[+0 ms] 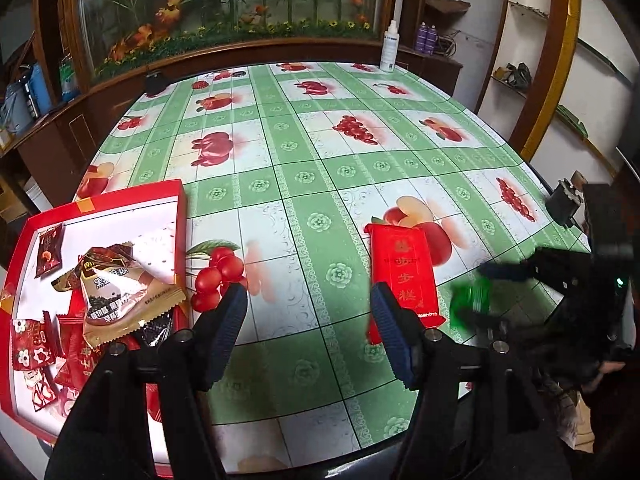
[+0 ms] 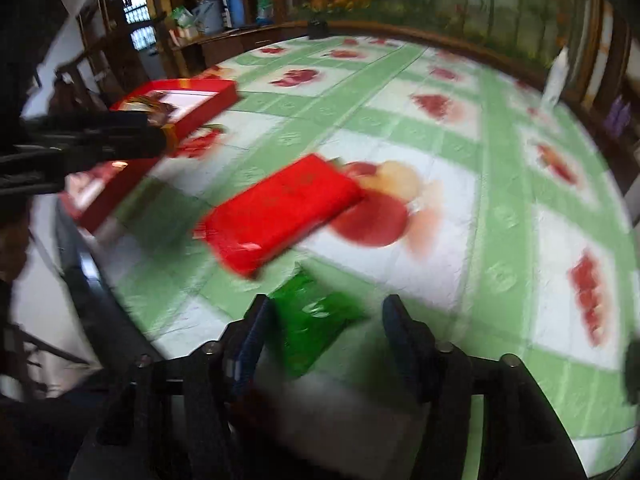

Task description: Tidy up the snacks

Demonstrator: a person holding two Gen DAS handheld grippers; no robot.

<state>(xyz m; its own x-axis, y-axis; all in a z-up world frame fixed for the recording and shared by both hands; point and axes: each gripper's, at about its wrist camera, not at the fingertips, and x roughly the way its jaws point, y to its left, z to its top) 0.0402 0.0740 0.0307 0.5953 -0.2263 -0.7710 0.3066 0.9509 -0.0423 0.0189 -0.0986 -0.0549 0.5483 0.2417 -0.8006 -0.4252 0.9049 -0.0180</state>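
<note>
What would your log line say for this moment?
left gripper open, empty | right gripper open around green packet | red packet on table

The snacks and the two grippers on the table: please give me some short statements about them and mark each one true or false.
1. The red box at the table's edge already holds several snack packets. True.
2. The long red packet lies inside the red box. False: it lies on the green-checked tablecloth, apart from the box.
3. The left gripper has its jaws open with nothing between them. True.
4. The right gripper is shut on the green packet. False: its jaws stand open; the packet sits between them, and the blur hides any contact.
5. A white spray bottle stands at the far side of the table. True.
</note>
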